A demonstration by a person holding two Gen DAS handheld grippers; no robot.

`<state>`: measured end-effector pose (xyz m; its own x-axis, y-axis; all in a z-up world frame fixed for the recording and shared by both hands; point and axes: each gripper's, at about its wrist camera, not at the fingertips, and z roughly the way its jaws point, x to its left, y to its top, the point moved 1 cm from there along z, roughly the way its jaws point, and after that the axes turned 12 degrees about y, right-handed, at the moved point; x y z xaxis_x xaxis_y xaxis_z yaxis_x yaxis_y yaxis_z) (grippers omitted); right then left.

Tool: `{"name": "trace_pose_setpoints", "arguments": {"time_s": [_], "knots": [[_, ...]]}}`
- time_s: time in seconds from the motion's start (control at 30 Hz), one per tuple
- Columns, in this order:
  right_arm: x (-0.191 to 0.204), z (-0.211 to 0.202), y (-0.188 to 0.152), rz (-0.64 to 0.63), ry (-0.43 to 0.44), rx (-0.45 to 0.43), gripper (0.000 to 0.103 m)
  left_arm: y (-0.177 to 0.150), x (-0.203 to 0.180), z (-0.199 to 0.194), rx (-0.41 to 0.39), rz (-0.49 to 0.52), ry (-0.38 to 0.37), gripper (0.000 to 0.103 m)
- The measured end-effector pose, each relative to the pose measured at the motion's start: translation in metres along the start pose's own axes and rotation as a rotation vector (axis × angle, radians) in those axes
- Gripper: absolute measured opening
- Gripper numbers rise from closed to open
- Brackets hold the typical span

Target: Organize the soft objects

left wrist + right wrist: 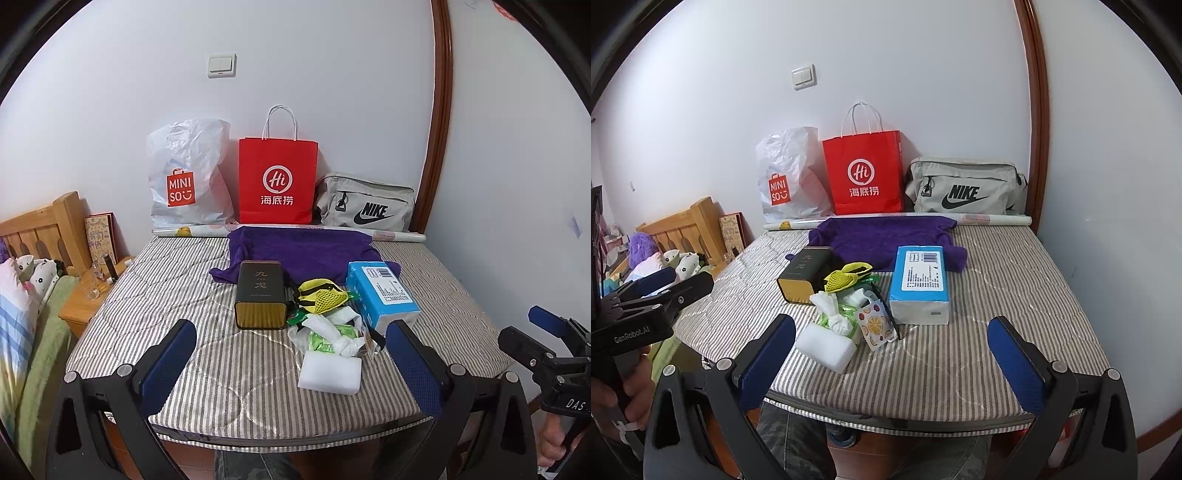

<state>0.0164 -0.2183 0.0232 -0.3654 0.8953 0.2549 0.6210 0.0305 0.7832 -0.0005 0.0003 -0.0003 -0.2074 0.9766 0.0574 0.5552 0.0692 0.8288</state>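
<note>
A purple cloth (306, 254) (882, 240) lies spread at the back of the striped mattress (184, 295) (997, 295). In front of it sit a black and gold tin (260, 295) (803, 273), a yellow mesh pouch (321, 297) (846, 278), a blue tissue pack (382, 295) (919, 288), white and green soft packets (332, 336) (834, 317) and a white sponge block (330, 373) (825, 347). My left gripper (291, 354) hangs open above the mattress's near edge, short of the sponge. My right gripper (892, 354) is open too, near the front edge, empty.
A white Miniso bag (184, 177) (786, 177), a red paper bag (277, 181) (864, 173) and a grey Nike bag (365, 206) (964, 188) stand against the back wall. A rolled sheet (391, 235) lies before them. A wooden nightstand (83, 302) and a bed with plush toys (665, 258) are at left.
</note>
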Motion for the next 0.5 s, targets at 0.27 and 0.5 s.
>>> {"name": "trace_pose_setpoints", "arguments": {"time_s": [0.27,0.5], "knots": [[0.0003,-0.0013,-0.0001,-0.002,0.001,-0.005,0.103,-0.0014,-0.0007,-0.0016,-0.002,0.004,-0.002,0.103],[0.0011,-0.0034,0.0,-0.007,0.002,-0.009,0.103,-0.0019,-0.0009,-0.0032,-0.003,0.007,0.001,0.103]]}}
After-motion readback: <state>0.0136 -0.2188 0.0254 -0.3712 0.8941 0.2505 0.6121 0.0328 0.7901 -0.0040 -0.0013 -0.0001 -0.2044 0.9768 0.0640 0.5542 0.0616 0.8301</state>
